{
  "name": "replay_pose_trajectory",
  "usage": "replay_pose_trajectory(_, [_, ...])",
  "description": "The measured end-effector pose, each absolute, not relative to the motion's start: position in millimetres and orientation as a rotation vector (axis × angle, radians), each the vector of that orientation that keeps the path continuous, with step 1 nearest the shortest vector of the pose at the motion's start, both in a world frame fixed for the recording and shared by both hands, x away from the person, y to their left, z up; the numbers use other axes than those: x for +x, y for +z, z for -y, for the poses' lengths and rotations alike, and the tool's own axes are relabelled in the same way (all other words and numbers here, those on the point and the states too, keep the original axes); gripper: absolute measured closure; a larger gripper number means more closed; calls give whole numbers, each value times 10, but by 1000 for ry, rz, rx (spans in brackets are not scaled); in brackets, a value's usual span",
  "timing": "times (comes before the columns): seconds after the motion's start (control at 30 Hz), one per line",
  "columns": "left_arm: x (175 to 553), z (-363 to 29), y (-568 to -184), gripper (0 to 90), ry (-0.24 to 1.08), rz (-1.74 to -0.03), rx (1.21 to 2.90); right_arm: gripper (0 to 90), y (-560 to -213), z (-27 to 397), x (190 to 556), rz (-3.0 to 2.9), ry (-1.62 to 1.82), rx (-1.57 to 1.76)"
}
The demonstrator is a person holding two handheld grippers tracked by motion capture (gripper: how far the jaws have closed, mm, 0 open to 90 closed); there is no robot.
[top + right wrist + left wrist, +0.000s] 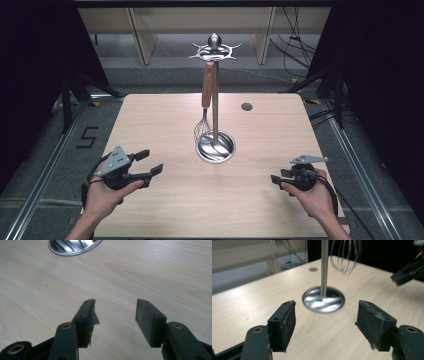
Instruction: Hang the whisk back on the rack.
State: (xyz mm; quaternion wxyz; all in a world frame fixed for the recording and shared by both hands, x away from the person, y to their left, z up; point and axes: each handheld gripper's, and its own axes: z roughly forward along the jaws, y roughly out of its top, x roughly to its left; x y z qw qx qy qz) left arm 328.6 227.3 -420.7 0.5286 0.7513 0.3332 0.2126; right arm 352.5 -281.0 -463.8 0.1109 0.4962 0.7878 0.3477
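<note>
With both tongs, left [150, 162] and right [276, 176], held apart and empty above the worktop [165, 205], the whisk [205, 107] (apparently hung from the stand [215, 95]) is best lifted clear by its wooden handle.

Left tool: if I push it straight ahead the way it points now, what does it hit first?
Probably the stand's round steel base, with its upright pole rising from it; both sit centred between the open left tool jaws. Bare table lies before them. Depth is uncertain.
</note>
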Motion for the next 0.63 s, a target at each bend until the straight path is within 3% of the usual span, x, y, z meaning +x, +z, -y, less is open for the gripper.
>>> replay_pose_trajectory(0.3, [3115,-2505,-4715,313,488,-933,1888,501,-4639,2806,3532,-2310,1027,1454])
replay_pose_trajectory(0.63, [3124,-2532,-4799,312,482,-960,1901,495,-4652,2796,3535,-2318,1029,1479])
